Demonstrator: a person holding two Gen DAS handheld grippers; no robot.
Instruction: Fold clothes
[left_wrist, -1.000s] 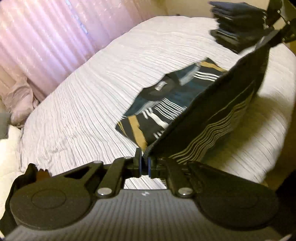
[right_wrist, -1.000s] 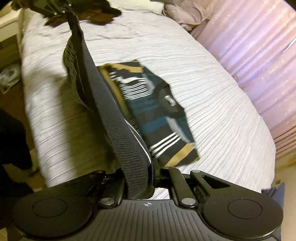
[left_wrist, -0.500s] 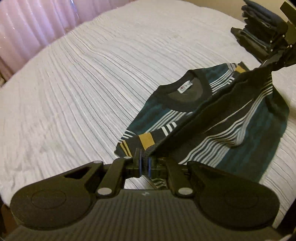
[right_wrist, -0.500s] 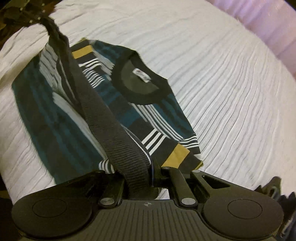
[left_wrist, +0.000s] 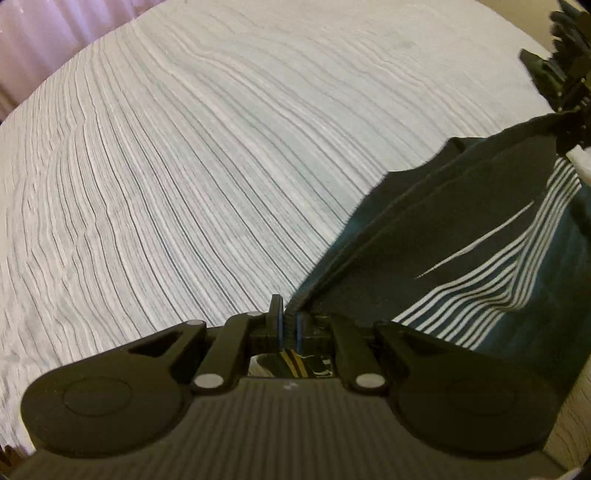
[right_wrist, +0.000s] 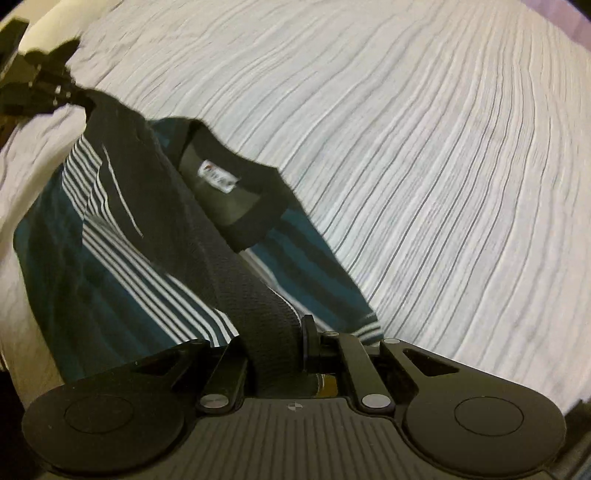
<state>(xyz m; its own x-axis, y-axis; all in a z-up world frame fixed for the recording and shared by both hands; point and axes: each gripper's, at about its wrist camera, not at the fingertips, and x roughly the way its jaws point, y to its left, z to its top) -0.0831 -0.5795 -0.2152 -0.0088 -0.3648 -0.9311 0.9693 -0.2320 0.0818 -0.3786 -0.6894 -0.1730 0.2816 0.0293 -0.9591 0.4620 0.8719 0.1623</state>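
Teal striped sweater (right_wrist: 110, 266) hem clamped by both hand-held grippers over bedspread (left_wrist: 221, 166).

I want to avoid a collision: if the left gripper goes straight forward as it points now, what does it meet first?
Probably only the ribbed white bedspread. The left gripper is shut on the striped sweater, which stretches away to its right; depth is unclear.

Teal-black striped sweater (right_wrist: 122, 236) on bed, ribbed hem lifted taut over body, collar label showing.
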